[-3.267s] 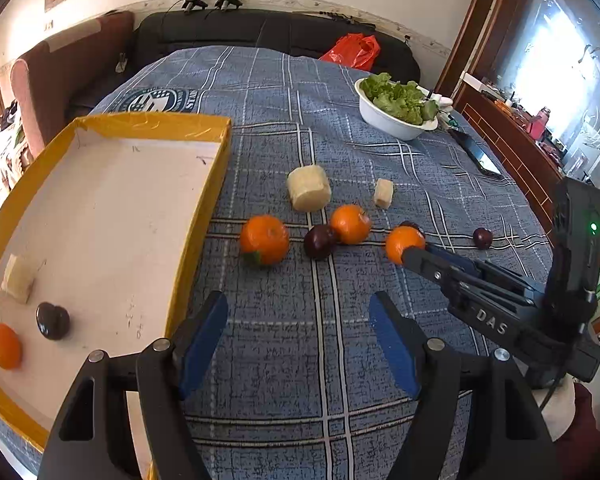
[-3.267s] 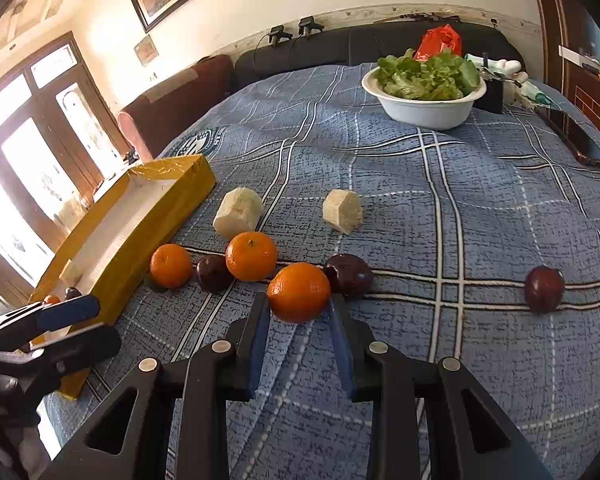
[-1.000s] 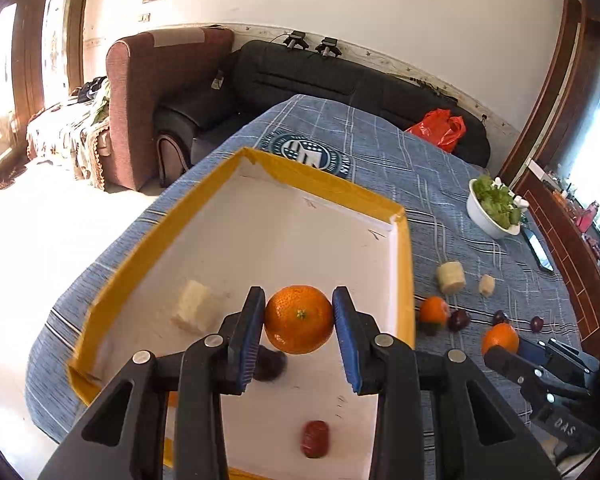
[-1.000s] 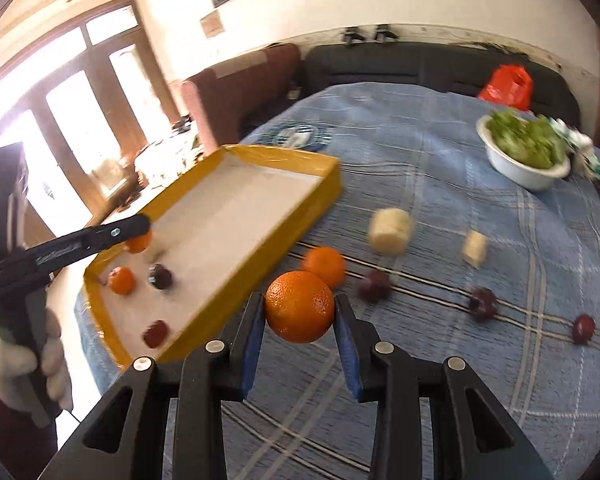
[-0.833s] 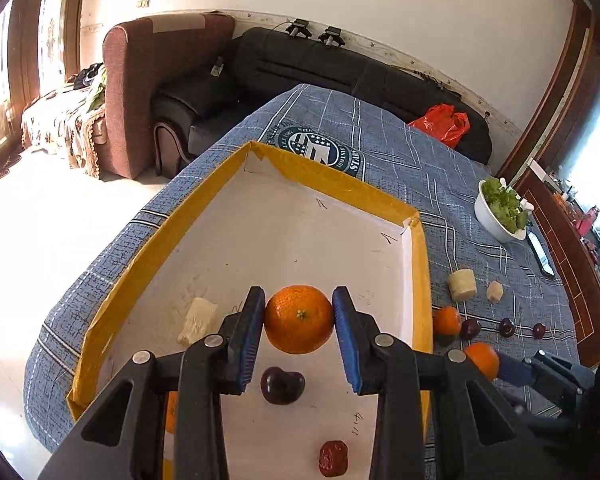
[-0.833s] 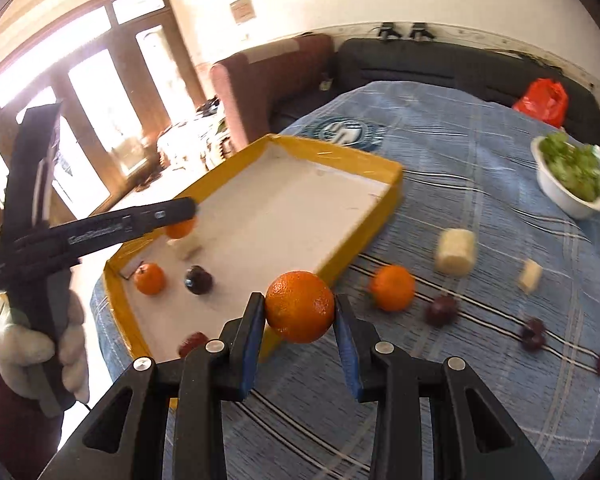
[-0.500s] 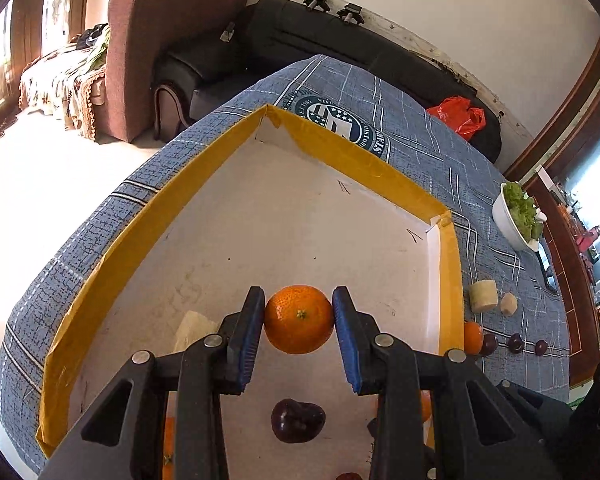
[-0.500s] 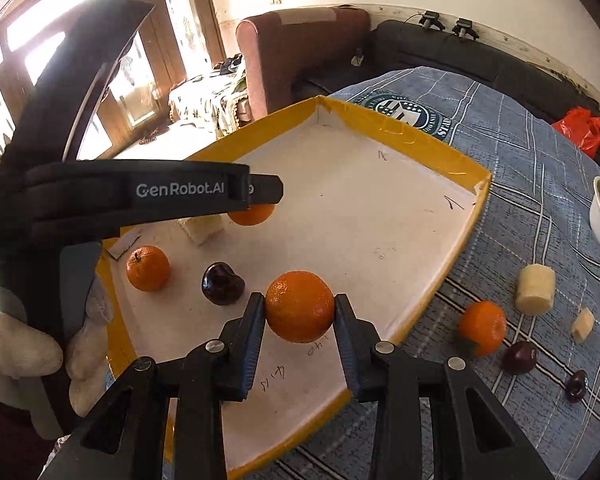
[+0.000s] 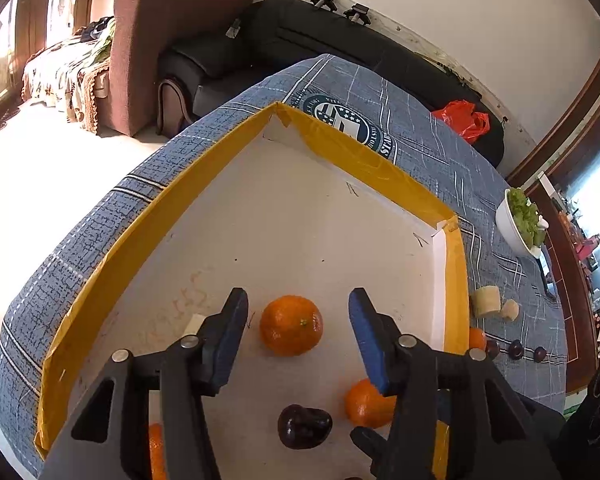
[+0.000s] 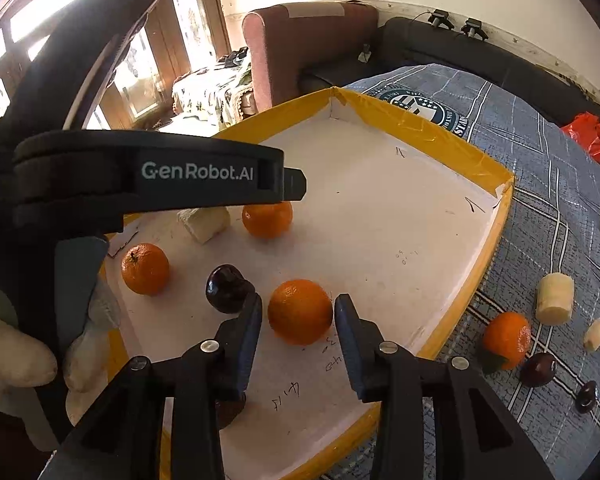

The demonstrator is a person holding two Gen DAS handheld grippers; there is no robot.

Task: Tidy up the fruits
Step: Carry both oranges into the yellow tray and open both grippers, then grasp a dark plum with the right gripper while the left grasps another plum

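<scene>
- Left wrist view: our left gripper (image 9: 296, 320) has just opened, jaws apart around an orange (image 9: 291, 325) resting in the tray (image 9: 380, 164)
- Our right gripper (image 10: 298, 316) likewise has just opened; its orange (image 10: 300, 311) sits inside the tray too

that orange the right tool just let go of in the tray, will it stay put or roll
The orange is round and sits free on the tray's flat white floor, so a nudge would probably roll it. The right tool, whose jaws have just been opening, flanks it closely, so pulling away crooked could bump it. The raised yellow rim should stop it.
</scene>
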